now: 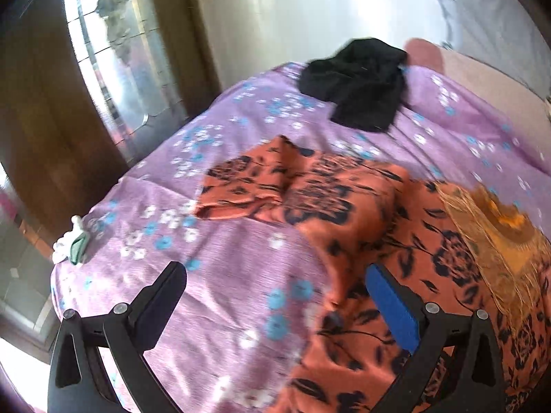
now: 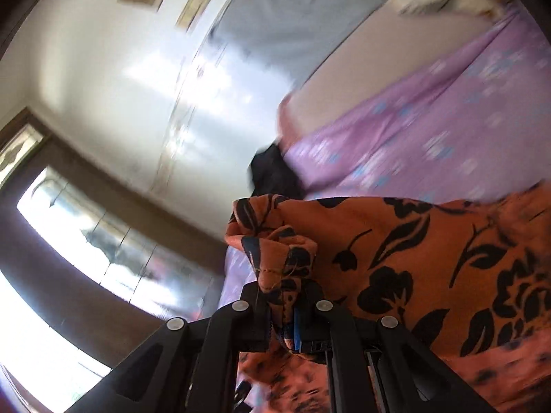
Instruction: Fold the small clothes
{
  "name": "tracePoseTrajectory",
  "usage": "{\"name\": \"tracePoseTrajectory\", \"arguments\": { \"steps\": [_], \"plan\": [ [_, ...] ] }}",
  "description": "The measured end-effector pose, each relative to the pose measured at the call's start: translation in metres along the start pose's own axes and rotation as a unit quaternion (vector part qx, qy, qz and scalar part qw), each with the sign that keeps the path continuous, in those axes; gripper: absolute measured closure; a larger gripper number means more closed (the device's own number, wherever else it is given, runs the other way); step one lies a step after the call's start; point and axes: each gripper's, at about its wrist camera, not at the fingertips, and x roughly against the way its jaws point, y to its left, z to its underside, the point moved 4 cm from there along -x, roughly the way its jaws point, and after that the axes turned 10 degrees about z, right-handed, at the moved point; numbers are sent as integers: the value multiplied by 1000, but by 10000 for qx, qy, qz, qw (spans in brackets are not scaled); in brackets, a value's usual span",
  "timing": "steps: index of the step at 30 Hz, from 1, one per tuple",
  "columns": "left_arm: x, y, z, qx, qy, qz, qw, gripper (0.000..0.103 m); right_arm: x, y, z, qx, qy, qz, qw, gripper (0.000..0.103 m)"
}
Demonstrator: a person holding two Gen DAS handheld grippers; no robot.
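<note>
Orange cloth printed with black flowers is what we hold: our right gripper (image 2: 287, 313) has its jaws pinched tight on a bunched, stitched corner of the orange floral garment (image 2: 413, 254), which puckers up just above the fingertips and stretches away to the right as a taut sheet. Our left gripper (image 1: 275, 296) stands wide apart with nothing between its fingers, a blue pad showing on the inside of one of them, and it hangs over the purple bedsheet (image 1: 213, 247) where the garment's edge begins. From the left wrist view the same garment spreads across the near right part of the bed, with one folded flap lying toward the middle. A sheer yellow-brown cloth (image 1: 499, 241) lies on top of it at the right. Farther back, well apart, a black garment (image 1: 361, 82) sits crumpled on the sheet. A small white and green thing (image 1: 72, 244) rests at the bed's left edge; we cannot tell what it is.
</note>
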Motion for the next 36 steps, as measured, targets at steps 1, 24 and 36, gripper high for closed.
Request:
{"name": "tracePoseTrajectory", "arguments": {
  "steps": [1, 24, 36],
  "plan": [
    [2, 4, 2, 53, -23, -47, 10000, 0, -11, 7, 8, 1, 216, -165, 9996, 89],
    [-33, 148, 5, 2284, 514, -577, 9705, 0, 0, -102, 45, 370, 1023, 1997, 9738, 38],
    [-67, 184, -2, 3561, 511, 702, 9304, 26, -30, -131, 50, 327, 1173, 2670, 9560, 31]
  ]
}}
